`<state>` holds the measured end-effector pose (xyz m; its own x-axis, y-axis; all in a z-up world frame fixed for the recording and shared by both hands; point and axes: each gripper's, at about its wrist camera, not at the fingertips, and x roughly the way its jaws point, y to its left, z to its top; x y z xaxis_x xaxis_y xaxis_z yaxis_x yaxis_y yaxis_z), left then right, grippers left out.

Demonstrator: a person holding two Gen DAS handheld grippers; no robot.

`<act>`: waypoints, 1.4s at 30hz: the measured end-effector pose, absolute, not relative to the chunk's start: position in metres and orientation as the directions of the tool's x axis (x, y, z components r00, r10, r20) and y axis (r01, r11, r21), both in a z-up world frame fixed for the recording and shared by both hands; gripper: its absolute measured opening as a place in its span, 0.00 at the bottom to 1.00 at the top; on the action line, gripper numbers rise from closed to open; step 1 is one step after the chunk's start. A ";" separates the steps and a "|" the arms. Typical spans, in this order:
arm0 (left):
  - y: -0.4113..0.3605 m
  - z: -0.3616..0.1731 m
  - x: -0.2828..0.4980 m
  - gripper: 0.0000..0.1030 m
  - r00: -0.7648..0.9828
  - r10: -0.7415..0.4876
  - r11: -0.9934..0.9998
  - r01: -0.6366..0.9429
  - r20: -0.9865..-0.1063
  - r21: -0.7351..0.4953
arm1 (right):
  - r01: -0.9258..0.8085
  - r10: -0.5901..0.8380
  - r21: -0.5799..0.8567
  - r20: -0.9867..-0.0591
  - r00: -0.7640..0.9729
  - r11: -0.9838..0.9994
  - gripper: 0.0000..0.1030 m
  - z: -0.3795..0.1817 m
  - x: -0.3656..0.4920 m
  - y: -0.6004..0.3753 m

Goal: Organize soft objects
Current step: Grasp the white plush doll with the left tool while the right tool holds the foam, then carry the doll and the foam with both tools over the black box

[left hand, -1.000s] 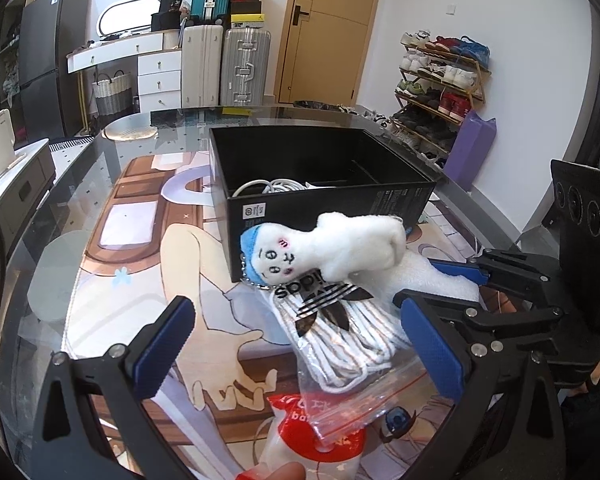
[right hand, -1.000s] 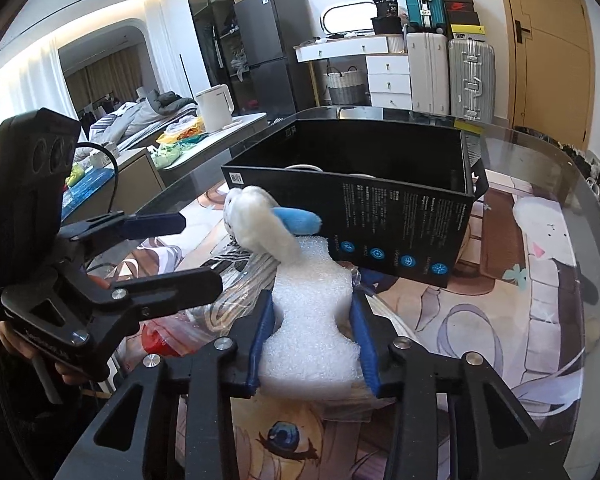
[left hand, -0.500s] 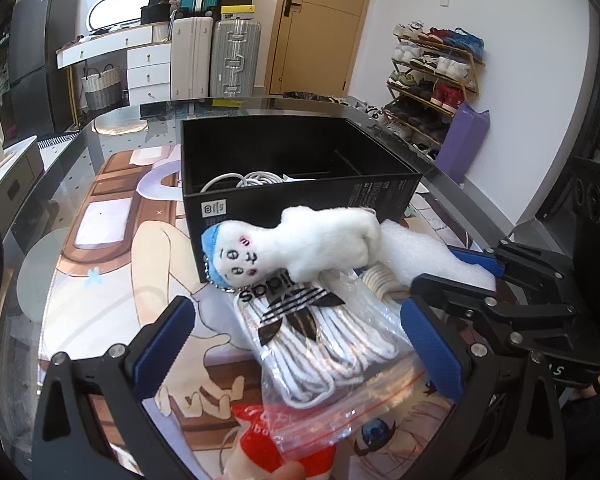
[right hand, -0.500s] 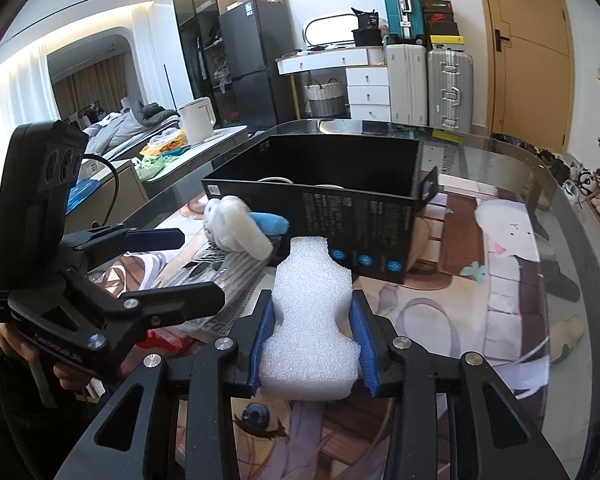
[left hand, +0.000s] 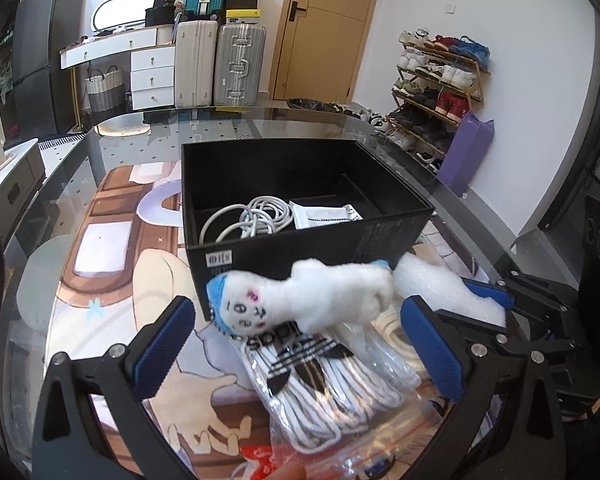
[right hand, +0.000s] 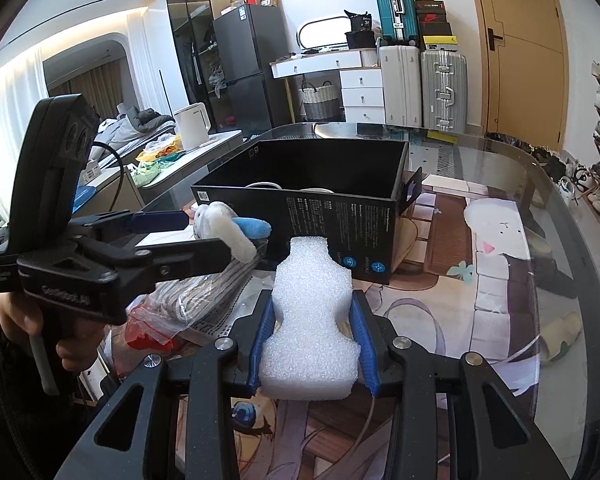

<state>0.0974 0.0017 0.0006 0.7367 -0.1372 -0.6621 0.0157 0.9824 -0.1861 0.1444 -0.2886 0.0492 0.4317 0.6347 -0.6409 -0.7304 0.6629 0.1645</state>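
Observation:
A white plush doll with a blue cap (left hand: pixel 300 300) lies on a clear zip bag of white laces (left hand: pixel 328 376) in front of a black open box (left hand: pixel 284 248). My left gripper (left hand: pixel 296 344) is open around the doll and bag. My right gripper (right hand: pixel 312 344) is shut on a white foam block (right hand: pixel 312 320) and holds it above the table just short of the box (right hand: pixel 340 216). The foam also shows in the left wrist view (left hand: pixel 440 292). The doll shows in the right wrist view (right hand: pixel 228 232).
The box holds a coiled white cable (left hand: pixel 252 216) and a white paper (left hand: pixel 324 214). A red-and-white packet (left hand: pixel 256 460) lies under the bag. The glass table (right hand: pixel 500 280) has a printed mat; suitcases (left hand: pixel 220 64) and a shoe rack (left hand: pixel 436 80) stand beyond.
The right gripper has lifted the foam block off the table and pulled it back a little. The left gripper has risen, showing more of the box's inside. The doll has shifted slightly.

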 end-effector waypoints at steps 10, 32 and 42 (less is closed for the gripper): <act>0.001 0.001 0.104 0.92 0.722 -0.178 0.975 0.037 -0.668 -0.219 | -0.724 0.634 0.172 -0.640 0.433 0.668 0.37 0.050 0.144 -0.291; 0.011 0.040 0.081 0.86 0.804 -0.162 0.982 0.074 -0.572 -0.175 | -0.731 0.649 0.130 -0.582 0.490 0.669 0.37 0.089 0.136 -0.288; 0.015 0.059 0.092 0.86 0.838 -0.132 0.989 0.075 -0.530 -0.127 | -0.712 0.638 0.120 -0.563 0.525 0.692 0.37 0.114 0.155 -0.282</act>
